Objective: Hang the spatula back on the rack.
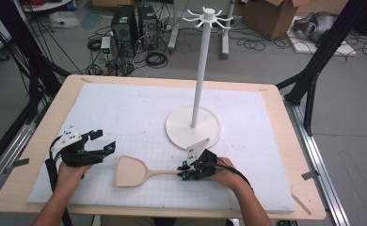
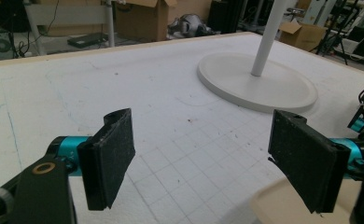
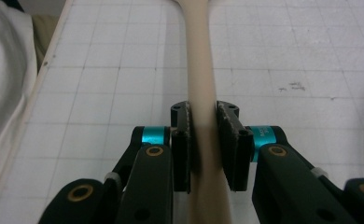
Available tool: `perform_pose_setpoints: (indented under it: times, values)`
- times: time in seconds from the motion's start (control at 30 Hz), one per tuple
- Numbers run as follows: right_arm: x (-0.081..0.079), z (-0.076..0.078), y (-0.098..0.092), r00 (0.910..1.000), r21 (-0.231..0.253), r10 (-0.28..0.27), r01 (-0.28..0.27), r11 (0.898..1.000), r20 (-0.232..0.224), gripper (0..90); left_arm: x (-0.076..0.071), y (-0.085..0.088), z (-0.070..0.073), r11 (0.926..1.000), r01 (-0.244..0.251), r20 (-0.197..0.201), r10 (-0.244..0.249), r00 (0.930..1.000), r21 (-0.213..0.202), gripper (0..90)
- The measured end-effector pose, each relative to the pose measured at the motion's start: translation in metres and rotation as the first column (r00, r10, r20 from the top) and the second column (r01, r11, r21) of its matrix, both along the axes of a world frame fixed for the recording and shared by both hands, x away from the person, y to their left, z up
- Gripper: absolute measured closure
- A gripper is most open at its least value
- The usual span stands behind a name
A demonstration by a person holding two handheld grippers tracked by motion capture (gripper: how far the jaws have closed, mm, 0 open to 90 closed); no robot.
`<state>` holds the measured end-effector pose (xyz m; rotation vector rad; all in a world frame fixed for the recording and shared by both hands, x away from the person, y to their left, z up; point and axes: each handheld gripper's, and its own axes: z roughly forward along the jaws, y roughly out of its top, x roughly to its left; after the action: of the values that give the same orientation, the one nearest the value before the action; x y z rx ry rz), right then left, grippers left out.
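Pale wooden spatula with flat squared blade and slim handle [image 1: 141,172] lying flat on the white gridded foam mat [image 1: 139,113], near the table's front edge, between the two grippers. Blade toward the left gripper [image 1: 102,142], handle running to the right gripper [image 1: 184,172].

Right gripper [image 3: 203,140]: jaws pinching the spatula handle [image 3: 199,79] from both sides, pads pressed on the narrow stem. Left gripper [image 2: 201,158]: jaws spread wide, holding nothing, just beside the blade.

Handling, judged: light, stiff, no give under the pads; smooth finish probably a little slippery. Hold near the handle end puts the blade far out, so likely to droop or pivot in the pads once lifted. Better purchase closer to the neck, or a second hold at the blade by the left gripper.

Views compared:
- High view gives the whole layout: spatula, both grippers, tall white hook stand on round base [image 1: 193,123] behind the spatula.
- Right gripper view gives the pad contact on the handle, not legible from above.
- Left gripper view gives the stand's base [image 2: 257,84] and a pale blurred edge at lower right, possibly the blade; too soft to confirm.
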<state>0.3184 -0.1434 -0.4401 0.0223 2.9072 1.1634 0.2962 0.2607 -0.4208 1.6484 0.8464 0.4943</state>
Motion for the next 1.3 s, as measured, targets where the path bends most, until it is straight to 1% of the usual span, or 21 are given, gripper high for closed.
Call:
perform_pose_setpoints:
  times: [0.03,0.07,0.1,0.17,0.27,0.3,0.37,0.43,0.5,0.57,0.67,0.7,0.77,0.83,0.93,0.97,1.1,1.13,1.17,1.2,1.3]
  values:
    - [-0.001,0.000,0.000,1.0000,0.002,0.001,-0.001,1.000,-0.002,76.3,0.000,0.000,0.000,1.0000,0.002,-0.001,-0.002,1.0000,-0.004,22.9]
    - [-0.001,0.002,0.000,1.0000,0.007,-0.001,0.001,1.000,-0.005,76.3,-0.001,0.000,0.002,1.0000,0.006,0.005,-0.006,1.0000,0.002,23.1]
    - [-0.001,0.004,-0.002,1.0000,0.026,0.000,0.001,1.000,-0.005,76.3,-0.001,0.000,0.003,0.9999,0.011,0.006,-0.011,0.9999,-0.002,23.3]
    - [-0.002,0.006,-0.002,0.9999,0.022,0.003,-0.002,1.000,-0.010,76.3,-0.002,-0.001,0.006,0.9998,0.022,0.015,-0.022,0.9997,0.003,23.3]
    - [-0.002,0.008,-0.001,0.9999,0.013,0.008,-0.008,1.000,-0.013,76.4,-0.002,-0.004,0.012,0.9985,0.055,0.022,-0.055,0.9982,0.008,23.3]
    - [-0.003,0.009,-0.001,0.9999,0.011,0.010,-0.010,1.000,-0.004,76.3,-0.002,-0.005,0.014,0.9976,0.068,0.027,-0.068,0.9973,0.013,23.3]
    - [-0.004,0.013,-0.002,1.0000,0.020,0.007,-0.007,1.000,0.000,76.3,-0.002,-0.009,0.020,0.9937,0.110,0.031,-0.111,0.9934,0.023,23.4]
    - [-0.003,0.019,-0.004,1.0000,0.044,0.004,-0.005,0.999,0.005,76.3,-0.002,-0.016,0.027,0.9870,0.156,0.038,-0.157,0.9868,0.041,24.0]
    - [-0.002,0.026,-0.005,0.9999,0.059,0.001,-0.002,0.998,0.015,76.3,-0.002,-0.023,0.035,0.9765,0.205,0.043,-0.208,0.9771,0.066,24.9]
    - [-0.001,0.032,-0.006,0.9994,0.042,-0.006,0.005,0.999,0.034,76.3,-0.002,-0.030,0.042,0.9632,0.254,0.044,-0.259,0.9649,0.086,25.1]
    - [0.000,0.040,-0.006,0.9992,0.029,-0.005,0.004,1.000,0.041,76.3,-0.001,-0.040,0.053,0.9444,0.306,0.041,-0.313,0.9490,0.121,25.4]
    - [0.001,0.043,-0.006,0.9991,0.029,-0.002,0.001,1.000,0.041,76.3,-0.001,-0.044,0.056,0.9389,0.318,0.038,-0.325,0.9449,0.133,25.5]
    - [0.001,0.049,-0.005,0.9988,0.021,-0.005,0.004,1.000,0.049,76.2,0.001,-0.051,0.060,0.9246,0.346,0.026,-0.354,0.9348,0.159,25.6]
    - [0.002,0.054,-0.004,0.9987,0.011,0.000,0.000,1.000,0.051,76.2,0.001,-0.059,0.064,0.9092,0.375,0.013,-0.384,0.9233,0.180,25.6]
    - [0.004,0.060,-0.002,0.9985,0.004,0.002,-0.002,1.000,0.055,76.2,0.003,-0.071,0.069,0.8785,0.426,-0.013,-0.434,0.9010,0.217,26.1]
    - [0.004,0.061,-0.001,0.9980,0.002,0.001,-0.001,1.000,0.063,76.2,0.004,-0.075,0.070,0.8721,0.437,-0.022,-0.443,0.8962,0.221,26.3]
    - [0.004,0.063,0.001,0.9985,-0.001,0.000,0.000,1.000,0.056,76.1,0.006,-0.086,0.070,0.8555,0.458,-0.039,-0.463,0.8854,0.241,26.4]
    - [0.005,0.062,0.001,0.9984,-0.004,0.004,-0.003,1.000,0.057,76.1,0.006,-0.088,0.069,0.8480,0.469,-0.046,-0.473,0.8798,0.247,26.4]
    - [0.004,0.062,0.001,0.9985,-0.004,0.001,-0.001,1.000,0.054,76.1,0.006,-0.090,0.068,0.8449,0.472,-0.051,-0.475,0.8783,0.252,26.4]
    - [0.004,0.061,0.002,0.9986,-0.006,-0.001,0.001,1.000,0.053,76.1,0.006,-0.093,0.067,0.8394,0.479,-0.056,-0.482,0.8744,0.256,26.4]
    - [0.005,0.061,0.002,0.9986,-0.008,0.005,-0.004,1.000,0.053,76.1,0.006,-0.099,0.064,0.8179,0.506,-0.079,-0.505,0.8595,0.274,28.5]
